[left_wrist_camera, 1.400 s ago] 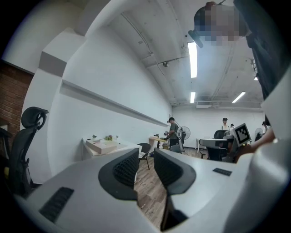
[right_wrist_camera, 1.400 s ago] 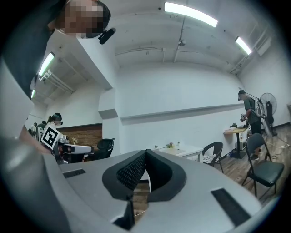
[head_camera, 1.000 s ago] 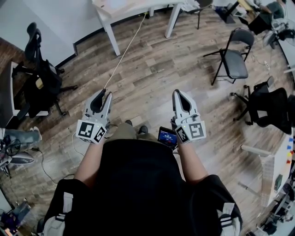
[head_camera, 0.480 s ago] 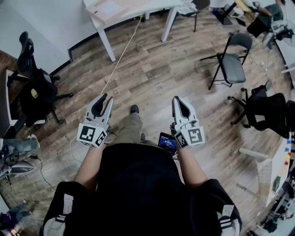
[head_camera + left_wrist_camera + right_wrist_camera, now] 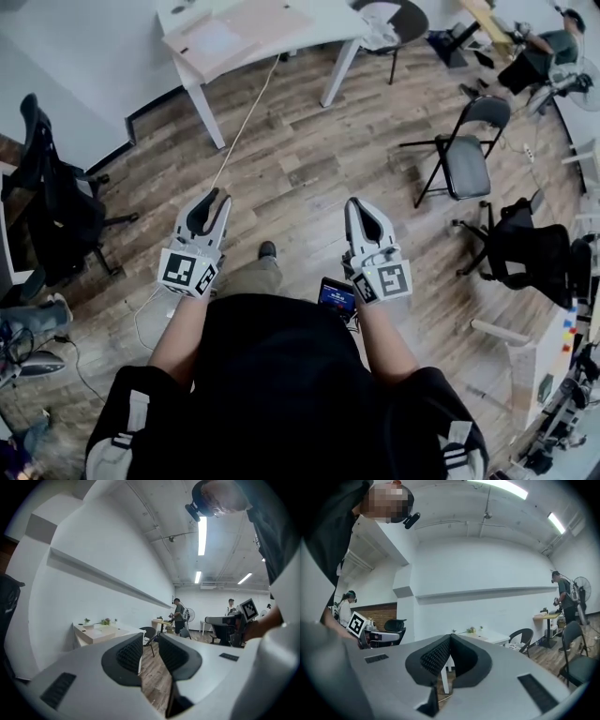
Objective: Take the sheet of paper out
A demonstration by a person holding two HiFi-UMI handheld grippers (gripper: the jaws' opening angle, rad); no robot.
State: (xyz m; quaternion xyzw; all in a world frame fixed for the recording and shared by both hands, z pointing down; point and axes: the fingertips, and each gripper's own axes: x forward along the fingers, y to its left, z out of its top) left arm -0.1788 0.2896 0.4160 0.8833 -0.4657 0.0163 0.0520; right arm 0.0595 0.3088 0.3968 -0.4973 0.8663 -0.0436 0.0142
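Observation:
A white table (image 5: 323,23) stands ahead by the wall, and a flat beige folder-like case (image 5: 236,34) with a pale panel lies on it. I cannot make out a loose sheet of paper. Both grippers are held level over the wooden floor, well short of the table. My left gripper (image 5: 217,195) is open with nothing between its black pads (image 5: 129,654). My right gripper (image 5: 357,202) is shut and empty, its tips meeting (image 5: 450,636). The left gripper view shows the table and case (image 5: 99,632) at the left, and the right gripper view shows the table (image 5: 490,637) just past the jaws.
A cable (image 5: 246,122) runs across the floor from the table. A black folding chair (image 5: 464,155) and a black office chair (image 5: 525,253) stand at the right, another black chair (image 5: 52,206) at the left. A round chair (image 5: 394,17) is behind the table. People stand far off.
The table and the chairs have slid nearer and lower in the head view as the person walks forward. Both grippers keep the same pose and jaw state.

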